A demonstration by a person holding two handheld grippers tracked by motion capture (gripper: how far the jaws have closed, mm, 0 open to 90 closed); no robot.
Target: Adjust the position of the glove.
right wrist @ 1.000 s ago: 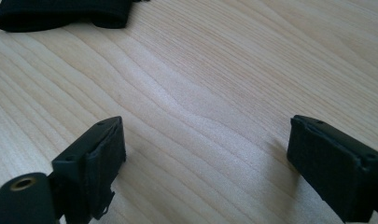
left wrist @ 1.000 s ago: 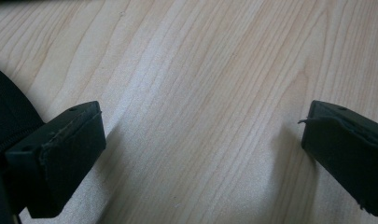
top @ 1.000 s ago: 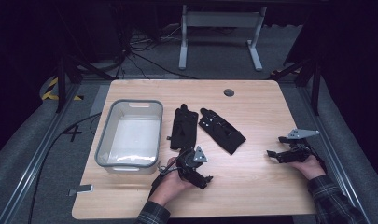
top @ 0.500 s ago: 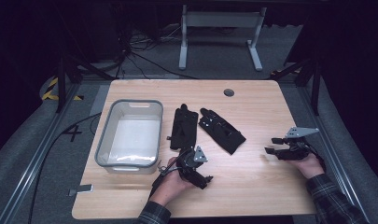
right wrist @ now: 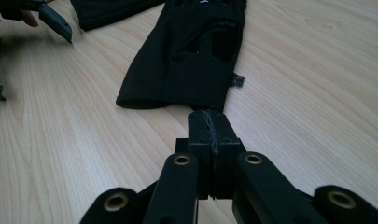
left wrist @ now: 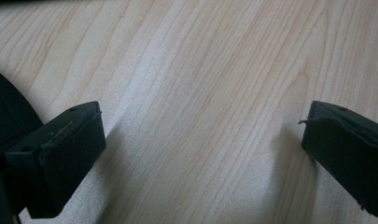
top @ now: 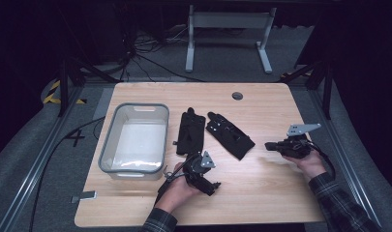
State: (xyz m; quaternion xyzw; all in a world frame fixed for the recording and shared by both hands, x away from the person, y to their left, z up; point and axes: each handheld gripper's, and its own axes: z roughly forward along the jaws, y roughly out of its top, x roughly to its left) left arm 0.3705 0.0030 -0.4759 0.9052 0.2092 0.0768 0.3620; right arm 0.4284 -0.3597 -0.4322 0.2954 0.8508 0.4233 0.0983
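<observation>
Two black gloves lie side by side mid-table: the left glove (top: pixel 190 132) and the right glove (top: pixel 230 134). My right gripper (top: pixel 269 145) hovers to the right of the right glove (right wrist: pixel 191 56) and points at its cuff. Its jaws have just been closing and now meet (right wrist: pixel 210 125) with nothing between them. My left gripper (top: pixel 215 174) rests low near the front edge, below the gloves, with its jaws wide open (left wrist: pixel 203 140) over bare wood. A strip of black glove (left wrist: pixel 9 116) shows at that view's left edge.
A clear plastic bin (top: pixel 108 145) stands at the left of the wooden table (top: pixel 261 193). A round cable hole (top: pixel 237 95) sits near the far edge. The left gripper's fingertips (right wrist: pixel 56 21) show at the top left of the right gripper view.
The right gripper's jaws have gone from open to shut, and that hand has shifted a little left and up toward the right glove. The left hand has stayed put.
</observation>
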